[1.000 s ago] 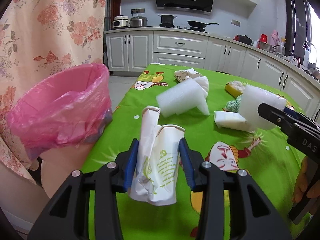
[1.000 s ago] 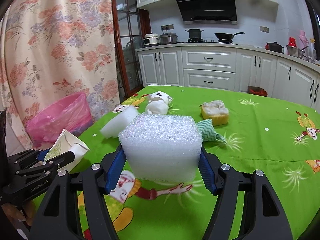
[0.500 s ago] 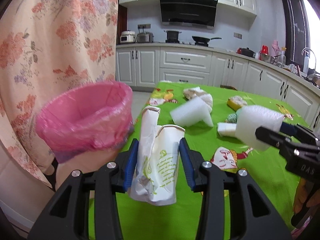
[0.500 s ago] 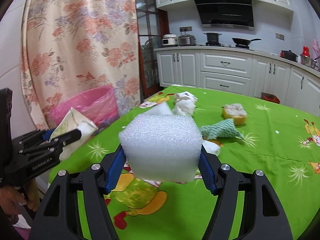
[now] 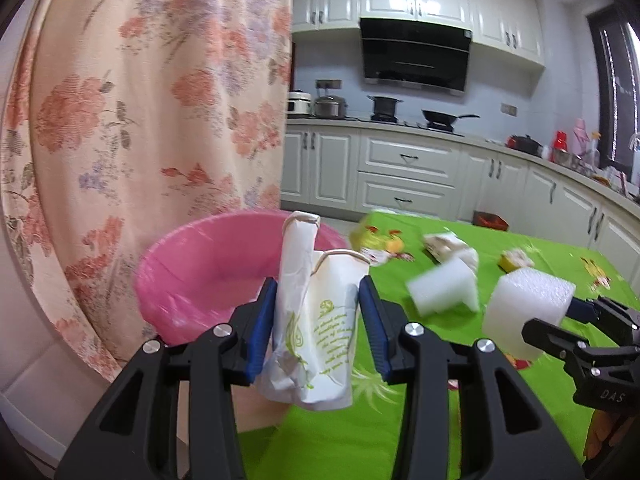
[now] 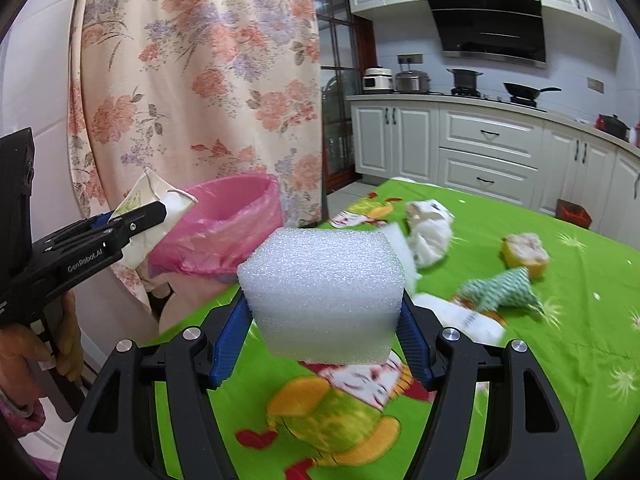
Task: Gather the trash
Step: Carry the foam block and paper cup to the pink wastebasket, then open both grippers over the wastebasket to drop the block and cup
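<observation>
My left gripper (image 5: 318,328) is shut on a crumpled white paper cup (image 5: 320,320) with green print, held in the air just in front of the pink-lined trash bin (image 5: 208,276). My right gripper (image 6: 324,316) is shut on a white foam block (image 6: 322,292), held above the table's near left corner. The bin (image 6: 232,224) stands off the table's left edge, by the curtain. In the right wrist view the left gripper (image 6: 136,216) and its cup (image 6: 156,208) sit at the bin's near rim. The foam block also shows in the left wrist view (image 5: 528,308).
The green cartoon tablecloth (image 6: 560,360) carries another foam piece (image 5: 444,286), crumpled white paper (image 6: 430,224), a green patterned wrapper (image 6: 500,290), a flat white packet (image 6: 460,314) and a yellow food scrap (image 6: 526,250). A floral curtain (image 5: 140,120) hangs on the left. Kitchen cabinets (image 5: 408,176) stand behind.
Both grippers have swung left and up towards the bin with their loads. The bin now sits directly behind the cup, and the table litter has shifted right.
</observation>
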Demonstrator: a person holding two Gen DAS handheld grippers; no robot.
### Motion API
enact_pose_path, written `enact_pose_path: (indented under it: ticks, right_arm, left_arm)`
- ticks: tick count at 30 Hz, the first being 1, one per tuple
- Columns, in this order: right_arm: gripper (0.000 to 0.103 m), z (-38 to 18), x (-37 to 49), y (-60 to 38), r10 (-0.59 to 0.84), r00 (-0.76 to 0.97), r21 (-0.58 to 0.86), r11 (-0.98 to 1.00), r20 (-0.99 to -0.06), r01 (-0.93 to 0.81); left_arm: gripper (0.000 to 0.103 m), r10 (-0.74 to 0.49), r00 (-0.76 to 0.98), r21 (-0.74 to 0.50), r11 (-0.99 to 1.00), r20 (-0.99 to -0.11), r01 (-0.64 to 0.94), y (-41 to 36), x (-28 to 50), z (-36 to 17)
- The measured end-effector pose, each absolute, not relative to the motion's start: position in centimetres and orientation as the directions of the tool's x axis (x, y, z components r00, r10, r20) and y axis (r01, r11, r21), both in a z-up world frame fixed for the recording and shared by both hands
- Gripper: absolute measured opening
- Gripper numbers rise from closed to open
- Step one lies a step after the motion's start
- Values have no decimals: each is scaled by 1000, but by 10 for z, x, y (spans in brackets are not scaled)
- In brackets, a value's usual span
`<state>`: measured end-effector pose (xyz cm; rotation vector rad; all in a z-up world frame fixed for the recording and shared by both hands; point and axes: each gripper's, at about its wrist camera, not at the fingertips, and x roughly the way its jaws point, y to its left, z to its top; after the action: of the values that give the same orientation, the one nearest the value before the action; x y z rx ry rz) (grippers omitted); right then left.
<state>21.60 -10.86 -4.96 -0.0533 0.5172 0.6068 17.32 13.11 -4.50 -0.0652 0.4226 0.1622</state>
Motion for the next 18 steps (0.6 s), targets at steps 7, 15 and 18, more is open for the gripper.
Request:
enact_pose_path:
  ticks: [7,15,18]
  right_arm:
    - [64,-39,235,-69,582,666,85,779,-466,-621]
    - [64,-22,256,-18,648,627,66,716,-433,-695]
    - [64,-18,267,-2,666,615,66,699,-422,-712]
  left_arm:
    - [41,195,894,-34,973,-405,-228,169,184,-35]
    - [42,213,892,-47,967,-398,-252,204,205,-24]
    - [42,218,888,-64,962,-405,-265,217,214,-24]
